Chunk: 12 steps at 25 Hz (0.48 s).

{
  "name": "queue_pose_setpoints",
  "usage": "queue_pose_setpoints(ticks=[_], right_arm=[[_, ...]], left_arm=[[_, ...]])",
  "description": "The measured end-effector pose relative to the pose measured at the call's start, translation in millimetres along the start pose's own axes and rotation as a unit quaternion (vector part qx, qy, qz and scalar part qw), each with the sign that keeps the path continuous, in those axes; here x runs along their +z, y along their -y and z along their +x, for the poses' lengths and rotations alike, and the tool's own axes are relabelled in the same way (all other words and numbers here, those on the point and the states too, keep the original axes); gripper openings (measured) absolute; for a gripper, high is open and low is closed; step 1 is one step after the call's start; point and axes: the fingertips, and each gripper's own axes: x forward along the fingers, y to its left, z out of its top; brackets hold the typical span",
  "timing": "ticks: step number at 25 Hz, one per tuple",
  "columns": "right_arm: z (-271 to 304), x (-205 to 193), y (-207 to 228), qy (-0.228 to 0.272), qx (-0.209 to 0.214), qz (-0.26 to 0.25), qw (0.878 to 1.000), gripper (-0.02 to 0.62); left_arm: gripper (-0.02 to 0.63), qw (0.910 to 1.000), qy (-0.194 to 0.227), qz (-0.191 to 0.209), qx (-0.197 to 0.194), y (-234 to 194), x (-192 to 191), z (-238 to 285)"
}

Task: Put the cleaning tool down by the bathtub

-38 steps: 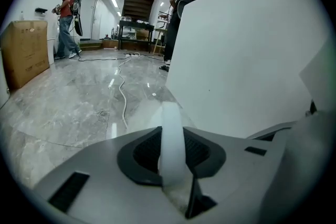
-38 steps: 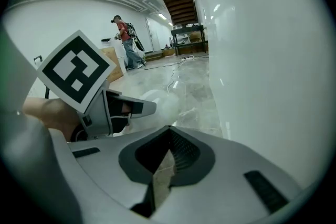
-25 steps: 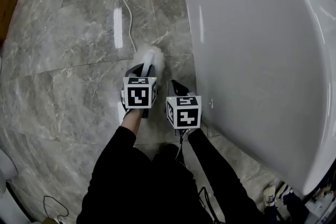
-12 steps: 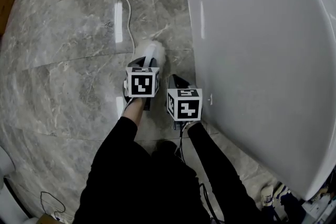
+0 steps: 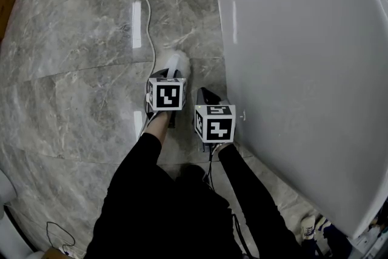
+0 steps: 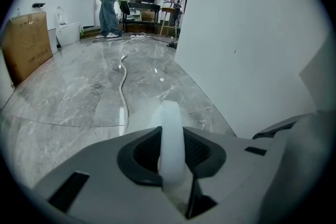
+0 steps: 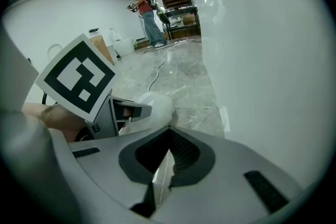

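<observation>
Now left tongs (image 6: 171, 153) clamp the fluffy duster (image 5: 176, 61) by its smooth white handle (image 6: 171, 131); right tongs (image 7: 167, 162) meet.

The cleaning tool (image 5: 176, 61) sits between the left claw's (image 5: 167, 74) jaws, reaching out ahead of it above the floor (image 5: 73, 70). The right claw (image 5: 205, 96) is beside the left one, on its right. The bathtub (image 5: 303, 70) stands just right of the right claw. A cable (image 5: 144, 3) lies on the floor ahead of the left claw.
</observation>
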Motion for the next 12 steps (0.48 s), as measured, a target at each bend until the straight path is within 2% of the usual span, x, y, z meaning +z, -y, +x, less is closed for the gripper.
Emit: queue_pose_setpoints(ticks=[12], right_arm=[[2.4,-4.1,1.1,-0.001,-0.005,-0.006,1.0,-0.002]], left_arm=[[0.098,0.9998,0.009,0.018,0.004,1.7,-4.3,4.9]])
